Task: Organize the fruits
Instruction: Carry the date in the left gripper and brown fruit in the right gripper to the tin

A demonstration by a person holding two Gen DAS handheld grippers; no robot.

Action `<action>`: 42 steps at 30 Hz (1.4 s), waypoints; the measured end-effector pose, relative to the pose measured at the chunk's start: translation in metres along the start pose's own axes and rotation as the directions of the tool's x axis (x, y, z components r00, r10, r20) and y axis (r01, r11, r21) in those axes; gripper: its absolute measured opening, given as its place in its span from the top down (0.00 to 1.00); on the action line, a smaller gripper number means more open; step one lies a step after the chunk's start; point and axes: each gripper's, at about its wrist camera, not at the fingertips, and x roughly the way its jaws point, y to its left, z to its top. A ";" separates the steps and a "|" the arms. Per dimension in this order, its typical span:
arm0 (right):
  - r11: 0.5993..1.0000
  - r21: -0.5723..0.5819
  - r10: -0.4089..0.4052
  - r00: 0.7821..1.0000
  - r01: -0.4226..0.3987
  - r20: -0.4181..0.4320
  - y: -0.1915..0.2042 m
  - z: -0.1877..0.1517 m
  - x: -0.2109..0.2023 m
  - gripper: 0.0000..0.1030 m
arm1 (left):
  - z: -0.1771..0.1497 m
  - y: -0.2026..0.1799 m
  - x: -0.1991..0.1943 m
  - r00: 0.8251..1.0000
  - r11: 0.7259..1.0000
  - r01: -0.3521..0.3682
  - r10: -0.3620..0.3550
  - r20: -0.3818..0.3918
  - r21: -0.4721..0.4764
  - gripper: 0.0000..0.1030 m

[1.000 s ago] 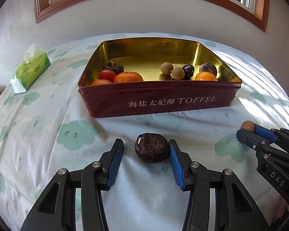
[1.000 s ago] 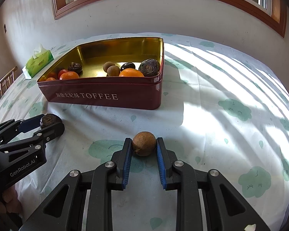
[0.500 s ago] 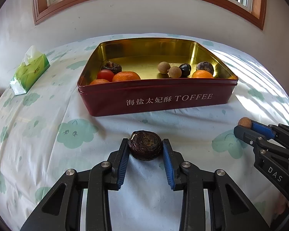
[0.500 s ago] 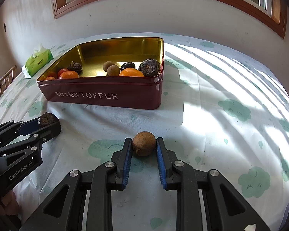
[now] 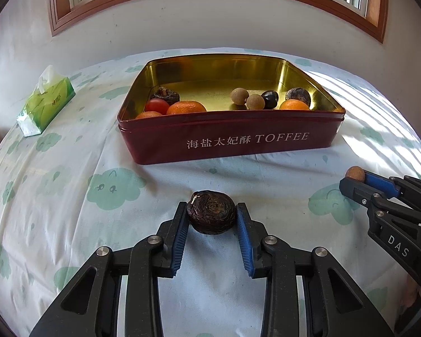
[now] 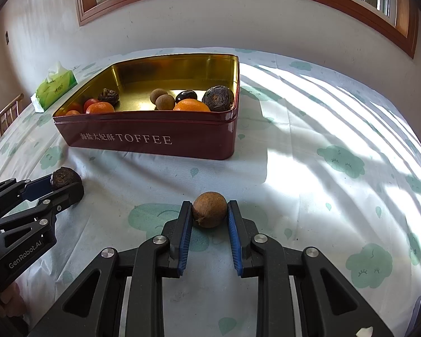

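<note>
My left gripper (image 5: 212,215) is shut on a dark wrinkled water chestnut (image 5: 211,215), just above the tablecloth in front of the red TOFFEE tin (image 5: 238,140). My right gripper (image 6: 209,213) is shut on a small brown longan (image 6: 209,209), near the cloth, in front of the tin (image 6: 154,140). The tin holds oranges (image 5: 186,107), a tomato (image 5: 156,105), longans (image 5: 255,102), a dark fruit (image 5: 269,98) and water chestnuts (image 5: 298,95). Each gripper shows in the other's view: the right one (image 5: 356,174) and the left one (image 6: 63,179).
A green tissue pack (image 5: 45,104) lies at the far left of the round table with cloud-print cloth (image 5: 70,196). A wall and window are behind. A chair back (image 6: 5,115) shows at the left edge.
My left gripper has closed on the water chestnut and lifted it slightly. The right gripper has kept hold of the longan, almost still.
</note>
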 end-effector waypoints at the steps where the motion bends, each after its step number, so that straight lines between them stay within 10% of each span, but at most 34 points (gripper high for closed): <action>1: 1.000 0.000 0.000 1.000 0.000 0.000 0.000 0.000 0.000 0.78 | 0.000 0.000 0.000 1.000 1.000 -0.001 0.001 0.001 0.001 0.66; 42: 1.000 0.013 -0.021 1.000 0.021 0.005 -0.002 0.006 -0.016 0.78 | -0.004 0.020 -0.025 0.999 0.999 -0.008 0.010 0.045 -0.050 0.66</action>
